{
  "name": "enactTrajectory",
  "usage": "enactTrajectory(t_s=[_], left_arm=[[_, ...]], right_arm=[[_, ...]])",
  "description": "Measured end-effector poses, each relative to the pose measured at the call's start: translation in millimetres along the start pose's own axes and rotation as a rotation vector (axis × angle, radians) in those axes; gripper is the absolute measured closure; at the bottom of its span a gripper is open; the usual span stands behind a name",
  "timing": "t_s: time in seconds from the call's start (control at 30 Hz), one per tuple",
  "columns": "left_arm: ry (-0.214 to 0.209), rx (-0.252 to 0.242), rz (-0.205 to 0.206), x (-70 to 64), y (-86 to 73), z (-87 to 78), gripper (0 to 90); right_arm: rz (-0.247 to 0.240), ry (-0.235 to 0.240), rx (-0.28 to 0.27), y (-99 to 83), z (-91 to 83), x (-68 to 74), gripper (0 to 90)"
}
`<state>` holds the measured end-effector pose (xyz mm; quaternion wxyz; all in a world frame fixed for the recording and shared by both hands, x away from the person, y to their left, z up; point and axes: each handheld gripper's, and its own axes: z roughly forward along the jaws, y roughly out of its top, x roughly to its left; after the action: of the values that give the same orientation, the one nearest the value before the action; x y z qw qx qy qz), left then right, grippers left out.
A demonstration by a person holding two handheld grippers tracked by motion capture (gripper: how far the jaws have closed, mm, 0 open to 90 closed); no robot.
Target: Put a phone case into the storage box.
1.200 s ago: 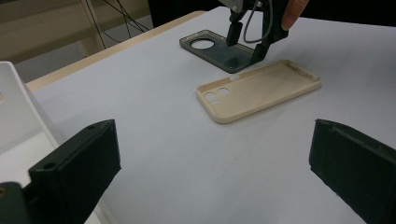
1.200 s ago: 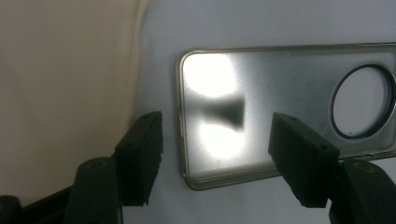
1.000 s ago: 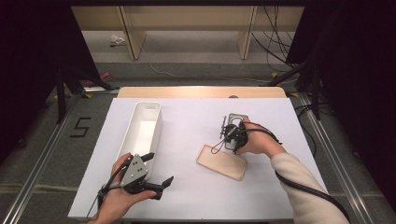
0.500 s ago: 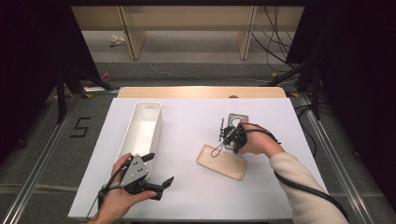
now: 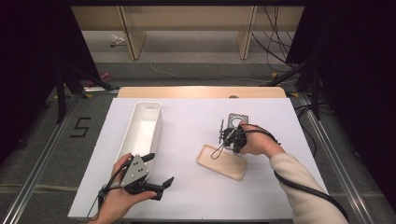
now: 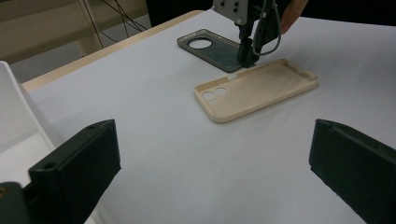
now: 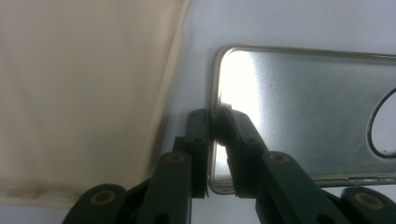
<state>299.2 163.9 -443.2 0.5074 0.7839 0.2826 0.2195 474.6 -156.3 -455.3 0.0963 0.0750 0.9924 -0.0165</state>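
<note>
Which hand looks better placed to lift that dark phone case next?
Right: its tongs already pinch the dark phone case's edge. The left tongs hang open near the white bin, farther away.

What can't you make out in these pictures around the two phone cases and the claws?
- High view: the dark phone case is partly hidden by the right claw and hand.
- Right claw view: the beige phone case is cut off by the frame edges, close and blurred.
- Left claw view: the white bin is cut off at the left edge; its inside can't be seen.
</note>
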Motion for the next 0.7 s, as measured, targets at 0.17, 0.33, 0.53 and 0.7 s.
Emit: enactTrajectory(t_s=[0.17,0.33,0.53,0.7], left_arm=[[-0.001,0.000,-0.002,-0.3,0.0,0.0,1.5],[-0.002,0.000,-0.001,-0.1,-0.1,0.1,1.5],[-0.001,0.001,0.000,-0.4,0.0,0.1,1.5],[-0.001,0.000,-0.001,-0.1,-0.2,0.1,1.5]], right_arm=[[-0.002,0.007,0.005,0.3,-0.1,0.1,82.5],[0.000,0.009,0.009,0.1,-0.4,-0.2,84.3],[0.014,0.010,-0.003,-0.8,0.0,0.2,86.8],[0.021,0.019,0.007,-0.8,-0.9,-0.4,87.8]])
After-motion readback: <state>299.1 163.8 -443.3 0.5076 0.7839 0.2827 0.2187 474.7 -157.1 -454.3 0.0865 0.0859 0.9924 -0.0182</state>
